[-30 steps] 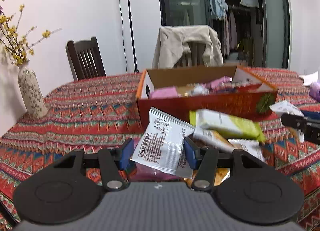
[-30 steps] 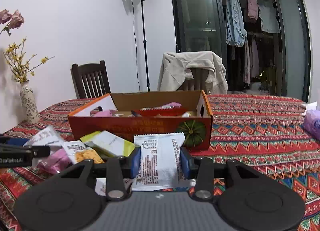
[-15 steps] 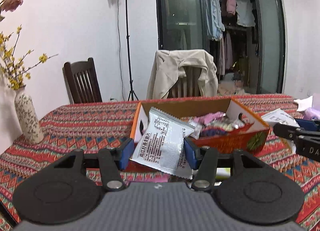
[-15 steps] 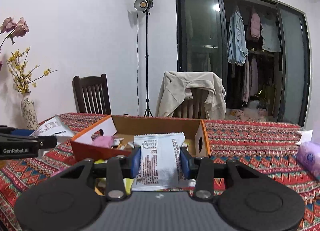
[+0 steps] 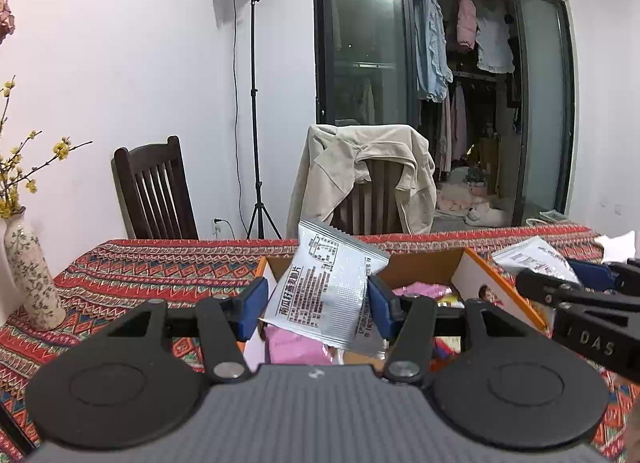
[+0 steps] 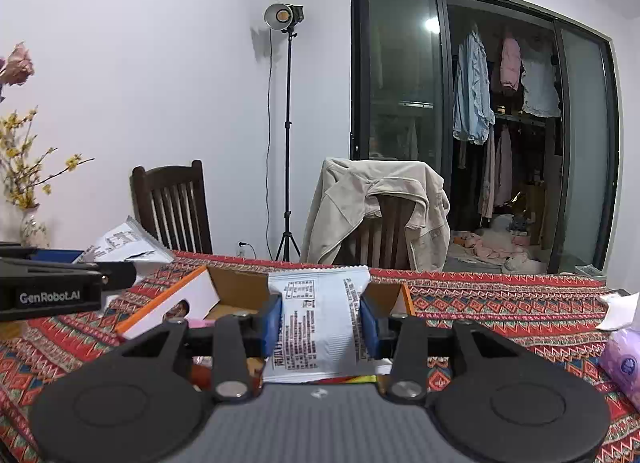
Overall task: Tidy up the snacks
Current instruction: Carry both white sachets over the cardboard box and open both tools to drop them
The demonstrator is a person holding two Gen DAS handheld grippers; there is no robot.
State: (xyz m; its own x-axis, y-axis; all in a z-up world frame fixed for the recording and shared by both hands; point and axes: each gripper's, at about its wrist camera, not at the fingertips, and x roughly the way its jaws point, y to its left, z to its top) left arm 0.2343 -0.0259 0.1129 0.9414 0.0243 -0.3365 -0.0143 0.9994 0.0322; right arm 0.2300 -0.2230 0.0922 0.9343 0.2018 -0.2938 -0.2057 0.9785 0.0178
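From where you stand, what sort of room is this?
Most likely a lived-in home, a dining area beside a laundry balcony or closet. A patterned tablecloth covers the table, a jacket hangs over a wooden chair, and clothes hang behind glass doors. The studio light suggests filming.

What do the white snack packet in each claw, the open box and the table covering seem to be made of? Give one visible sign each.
Left packet: plastic film, probably; crinkled, slightly shiny, serrated edge.
Right packet: same look, printed, serrated top seal.
Box: cardboard; brown inside, orange outside.
Tablecloth: woven fabric, seemingly; matte, patterned.
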